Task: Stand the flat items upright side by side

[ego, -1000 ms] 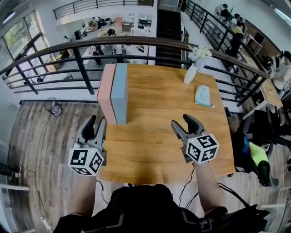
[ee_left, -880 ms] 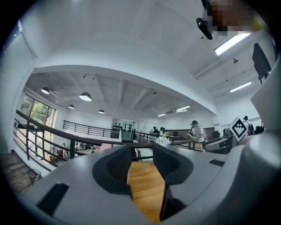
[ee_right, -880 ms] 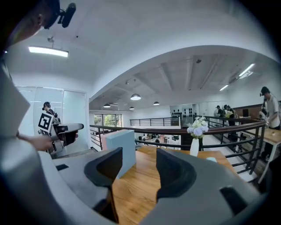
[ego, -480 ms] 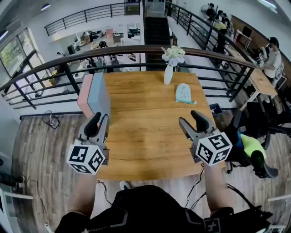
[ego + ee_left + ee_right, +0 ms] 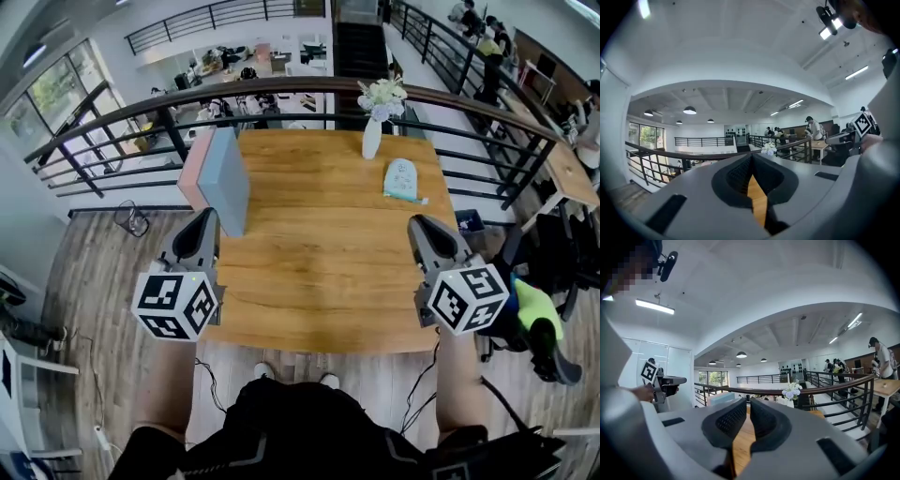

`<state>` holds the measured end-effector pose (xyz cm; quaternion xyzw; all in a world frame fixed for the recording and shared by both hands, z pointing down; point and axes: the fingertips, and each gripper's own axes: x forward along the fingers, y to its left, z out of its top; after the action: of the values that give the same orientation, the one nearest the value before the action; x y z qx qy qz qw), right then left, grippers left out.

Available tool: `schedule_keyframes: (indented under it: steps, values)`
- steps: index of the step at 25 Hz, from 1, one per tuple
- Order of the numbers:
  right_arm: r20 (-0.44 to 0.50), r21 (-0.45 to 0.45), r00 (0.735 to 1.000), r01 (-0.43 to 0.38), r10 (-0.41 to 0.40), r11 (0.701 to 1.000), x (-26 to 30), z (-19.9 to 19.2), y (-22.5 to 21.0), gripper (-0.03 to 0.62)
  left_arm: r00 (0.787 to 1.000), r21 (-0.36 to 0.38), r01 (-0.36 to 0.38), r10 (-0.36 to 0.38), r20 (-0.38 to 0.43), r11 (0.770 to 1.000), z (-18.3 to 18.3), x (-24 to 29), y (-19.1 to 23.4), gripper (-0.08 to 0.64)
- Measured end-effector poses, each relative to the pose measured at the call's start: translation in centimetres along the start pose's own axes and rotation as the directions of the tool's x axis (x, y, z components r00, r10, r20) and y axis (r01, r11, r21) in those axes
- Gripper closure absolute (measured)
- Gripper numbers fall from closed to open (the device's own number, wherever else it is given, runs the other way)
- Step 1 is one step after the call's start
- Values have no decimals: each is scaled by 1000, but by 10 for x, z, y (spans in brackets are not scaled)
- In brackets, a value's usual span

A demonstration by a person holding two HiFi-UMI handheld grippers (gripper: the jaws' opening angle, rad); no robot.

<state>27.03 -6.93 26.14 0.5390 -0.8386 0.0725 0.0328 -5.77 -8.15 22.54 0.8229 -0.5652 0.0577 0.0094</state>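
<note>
The left gripper [image 5: 205, 219] was held well left of the vase [image 5: 372, 139] and nearer the person, over the near-left part of the surface [image 5: 319, 246]. Its fingers [image 5: 736, 176] had just been closing and stood together with nothing between them; only bare wood showed past the tips. The pink flat item [image 5: 194, 167] and the light-blue flat item [image 5: 226, 183] stood upright, face against face, left of the vase at the surface's left edge, with the pink item farther from the vase. Judged from this arrangement, the task was complete or nearly so. Both items looked like stiff, smooth-faced panels, probably light; each rested on a narrow edge, so a sideways push could tip the pair. The recommended hold would be across the thickness at the top edge or at the near upright edge, with the fingers squeezing the two broad faces. The pair lay just beyond the left gripper's fingers, clear of contact. A pale pouch [image 5: 401, 178] lay just right of the vase and slightly nearer the person. The right gripper [image 5: 419, 225] hung right of the vase and well nearer the person, far from the panels. Its fingers [image 5: 729, 420] had also just been closing, and nothing was between them.
</note>
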Motion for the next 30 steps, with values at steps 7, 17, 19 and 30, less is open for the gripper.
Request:
schedule_keyframes:
  steps: [7,17,19,30]
  values:
    - [-23,-36,999,23,-24,999,3,-9,38,575,1000,-77,-19,19,9,997,-20,-36,32,531]
    - [2,-86,997,82,-82,993,13,-6,96,577,999,-38,2,0,49,999,-29,-61,66,531]
    - [0,-66,998,62,-63,996,11,-7,104,577,998,-45,15,-12,57,999,-31,-65,67,531]
    - [-13,-115,997,79,-81,990,6,-9,112,577,998,-47,46,-44,44,998,-43,-67,61,531]
